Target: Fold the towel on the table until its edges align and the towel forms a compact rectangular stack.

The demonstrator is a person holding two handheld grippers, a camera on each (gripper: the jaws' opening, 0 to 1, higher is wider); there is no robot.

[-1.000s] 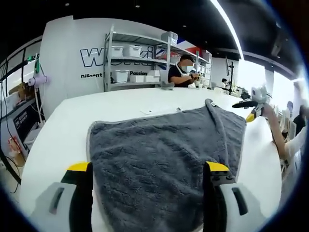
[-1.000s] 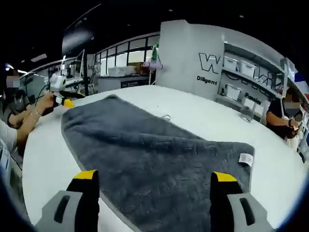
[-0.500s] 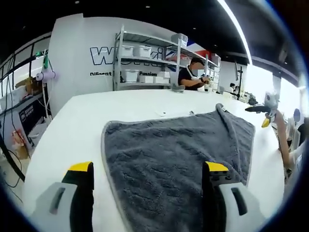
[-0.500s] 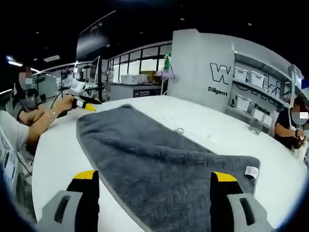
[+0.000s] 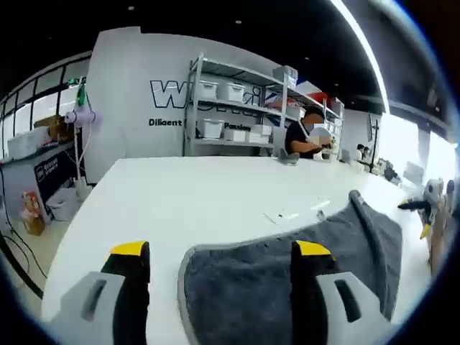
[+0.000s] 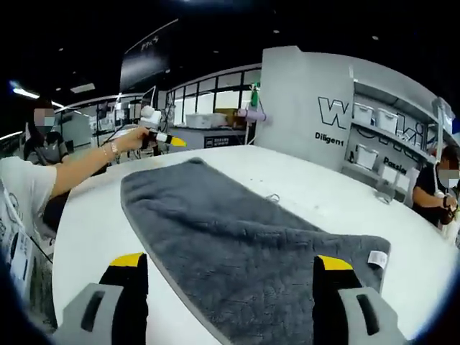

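A grey towel (image 6: 237, 230) lies spread flat on the white table (image 6: 93, 244), with a white label (image 6: 376, 259) at its near right corner. My right gripper (image 6: 230, 262) hovers open over the towel's near part, nothing between its jaws. At the towel's far end a person's hand holds my left gripper (image 6: 159, 136) above the table. In the left gripper view my left gripper (image 5: 221, 250) is open above a rounded corner of the towel (image 5: 287, 280). The right gripper (image 5: 428, 210) shows at the far right edge.
Metal shelving with white bins (image 5: 237, 108) stands behind the table, and a person (image 5: 309, 136) works beside it. Small bits of paper or wire (image 5: 295, 213) lie on the bare table (image 5: 180, 194) past the towel. A seated person (image 6: 32, 180) is at the left.
The left gripper view has swung off the towel, which now sits low and right. In the right gripper view the hand with the left gripper has lifted and reached further over the towel's far end.
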